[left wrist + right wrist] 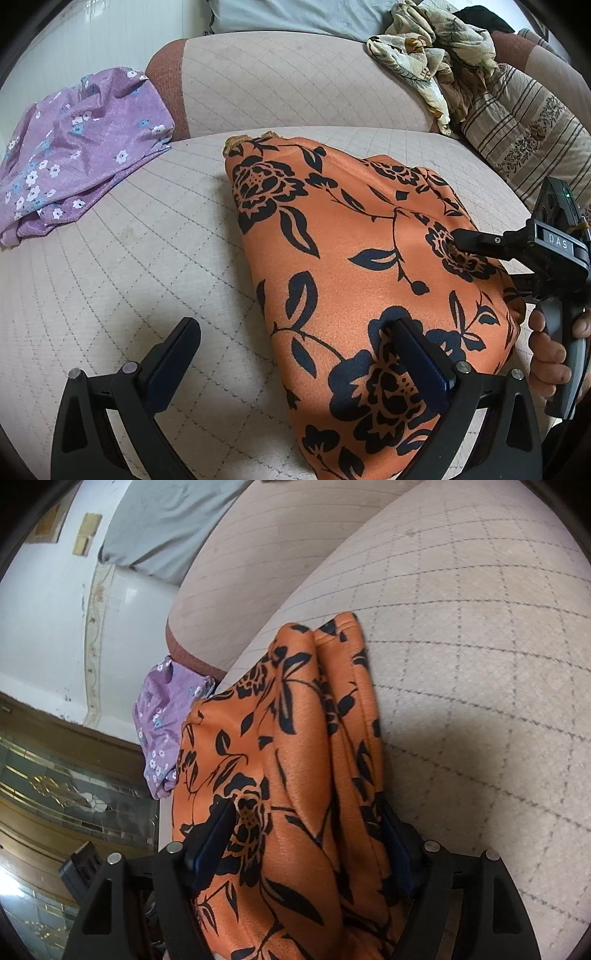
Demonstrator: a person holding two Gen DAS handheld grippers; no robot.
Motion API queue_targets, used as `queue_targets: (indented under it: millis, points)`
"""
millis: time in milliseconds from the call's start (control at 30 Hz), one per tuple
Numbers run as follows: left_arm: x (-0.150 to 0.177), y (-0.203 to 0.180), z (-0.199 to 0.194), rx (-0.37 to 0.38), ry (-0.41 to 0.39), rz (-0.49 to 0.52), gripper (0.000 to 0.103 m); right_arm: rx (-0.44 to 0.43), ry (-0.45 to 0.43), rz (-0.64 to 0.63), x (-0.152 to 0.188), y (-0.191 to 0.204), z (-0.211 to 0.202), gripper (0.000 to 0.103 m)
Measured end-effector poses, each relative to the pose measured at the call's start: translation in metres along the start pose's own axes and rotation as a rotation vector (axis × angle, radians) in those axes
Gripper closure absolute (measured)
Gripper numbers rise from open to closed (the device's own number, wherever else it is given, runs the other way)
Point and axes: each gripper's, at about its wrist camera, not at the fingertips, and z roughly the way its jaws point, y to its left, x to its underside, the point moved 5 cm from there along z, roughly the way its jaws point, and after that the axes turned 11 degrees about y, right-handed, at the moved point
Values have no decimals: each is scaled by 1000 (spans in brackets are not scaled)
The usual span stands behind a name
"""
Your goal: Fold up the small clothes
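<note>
The orange floral garment (351, 258) lies folded at centre frame on the quilted sofa seat (110, 280), its near edge cut off by the bottom of both views. In the right wrist view its folds bunch between the right gripper (310, 834) fingers, which stand wide without pinching; the right-hand finger (400, 849) is mostly hidden behind cloth. The left gripper (295, 354) hangs open, tilted down, one finger (417, 354) over the fabric. A purple floral cloth (74, 147) sits upper left.
</note>
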Motion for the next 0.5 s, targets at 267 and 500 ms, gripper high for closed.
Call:
queue_targets:
  millis: [267,500]
  points:
    - [2,-2,17,156,56,-64,0,26,-17,-40,4,15,17,32]
    - [3,-6,20,243,47,-88,28,7,-32,1,7,13,17,51]
